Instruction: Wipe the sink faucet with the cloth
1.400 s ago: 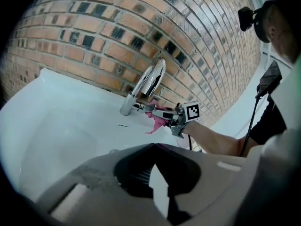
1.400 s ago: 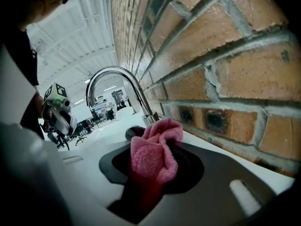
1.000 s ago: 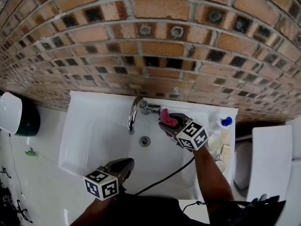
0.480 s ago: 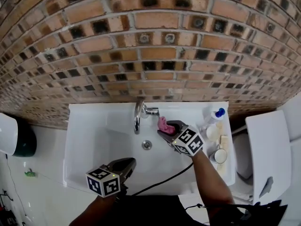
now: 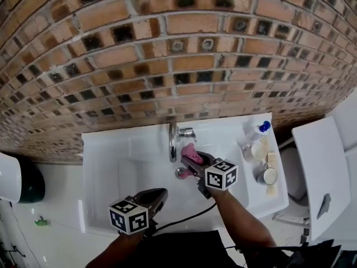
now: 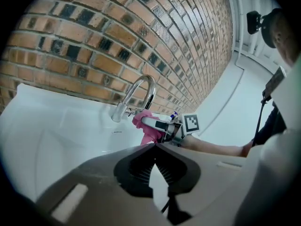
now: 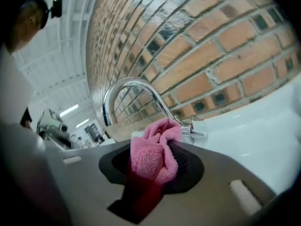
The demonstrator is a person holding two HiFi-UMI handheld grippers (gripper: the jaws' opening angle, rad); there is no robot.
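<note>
The right gripper (image 5: 188, 159), clenched on the pink cloth (image 5: 190, 151), has slid closer to the faucet (image 5: 172, 140), so wiping seems under way; the left gripper (image 5: 162, 194) hangs closed, empty.

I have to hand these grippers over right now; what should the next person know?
Left gripper: shut, empty, held over the front part of the sink.
Right gripper: shut on the pink cloth, which bunches out past the jaws.
Faucet: at the back of the sink. The cloth is close beside it; contact is unclear.
Done: cloth is gripped and brought up to the faucet.
Left: wipe the faucet. How much is already wiped can't be told.
</note>
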